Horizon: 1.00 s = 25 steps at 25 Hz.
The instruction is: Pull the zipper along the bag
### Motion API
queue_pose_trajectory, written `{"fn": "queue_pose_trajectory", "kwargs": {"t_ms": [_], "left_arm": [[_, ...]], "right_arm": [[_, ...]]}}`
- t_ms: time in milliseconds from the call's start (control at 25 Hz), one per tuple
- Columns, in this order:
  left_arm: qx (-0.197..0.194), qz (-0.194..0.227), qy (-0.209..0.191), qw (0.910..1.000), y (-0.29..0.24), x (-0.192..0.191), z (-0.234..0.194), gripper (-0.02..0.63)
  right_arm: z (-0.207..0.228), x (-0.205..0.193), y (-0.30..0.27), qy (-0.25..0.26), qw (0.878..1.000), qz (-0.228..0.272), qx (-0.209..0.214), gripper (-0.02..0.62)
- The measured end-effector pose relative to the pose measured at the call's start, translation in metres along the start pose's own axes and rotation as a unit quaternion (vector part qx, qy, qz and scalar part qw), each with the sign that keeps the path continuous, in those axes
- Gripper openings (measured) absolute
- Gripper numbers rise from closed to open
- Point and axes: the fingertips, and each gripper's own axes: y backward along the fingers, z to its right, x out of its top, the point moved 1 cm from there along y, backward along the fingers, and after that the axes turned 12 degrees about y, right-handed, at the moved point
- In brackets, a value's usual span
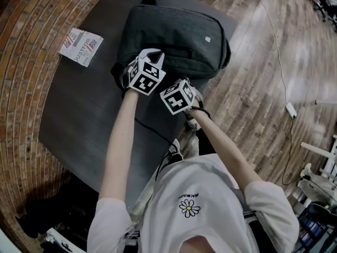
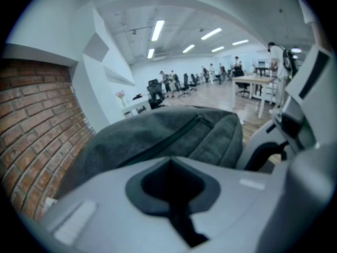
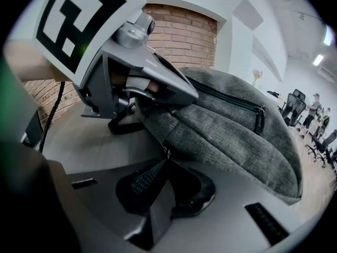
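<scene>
Bag point(image 1: 179, 36) lies flat on the dark worktop point(image 1: 79, 125), near edge toward us, w/ both tools at that edge. Right tool point(image 3: 163, 179) is closed on the zipper pull point(image 3: 143, 177), a woven tab joined by a small metal link to the bag's lower seam. Left tool point(image 2: 171, 167) is closed too. The right gripper view shows its tips pinching the bag's fabric just beside that seam, so we read it as the anchor.

Risks, as we judge them:
- Only the soft tab is in the pads, so a pull angled off the zip line could slide it out.
- A steep angle may also jam the slider in the grey cloth, esp. where the seam curves round the corner.
- If the left pinch gives, the whole bag will prob. drag across the worktop instead of the slider moving; nothing else holds it down.
- The two tools sit nearly touching, so they could knock each other at the start.

A second zip point(image 3: 226, 98) runs higher on the bag w/ its own puller; not ours, we think. Leaflet point(image 1: 80, 46) lies well apart, no issue.
</scene>
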Motion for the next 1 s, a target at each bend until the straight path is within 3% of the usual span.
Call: {"fn": "queue_pose_trajectory", "kwargs": {"t_ms": [160,240,360,480,720,1000], "left_arm": [[0.0,-0.001,0.005,1.0,0.001,0.002,-0.001,0.002],[0.013,0.005,0.031,0.9994,0.008,0.007,-0.005,0.003],[0.048,0.052,0.09,0.9934,0.032,0.025,-0.018,0.003],[0.084,0.104,0.1,0.9859,0.072,0.049,-0.025,0.003],[0.156,0.223,0.124,0.9541,0.177,0.075,-0.01,0.002],[0.224,0.301,0.141,0.9161,0.283,0.054,0.033,0.002]], "right_arm": [[0.008,0.005,0.016,-0.002,1.0,0.02,-0.01,0.034],[0.013,0.013,0.03,-0.001,0.999,0.035,-0.017,0.034],[0.028,0.027,0.056,0.003,0.997,0.066,-0.039,0.02],[0.041,0.043,0.088,0.006,0.992,0.106,-0.063,0.003],[0.043,0.077,0.171,0.009,0.968,0.228,-0.099,0.002],[0.02,0.088,0.257,-0.008,0.935,0.326,-0.141,0.0]]}}
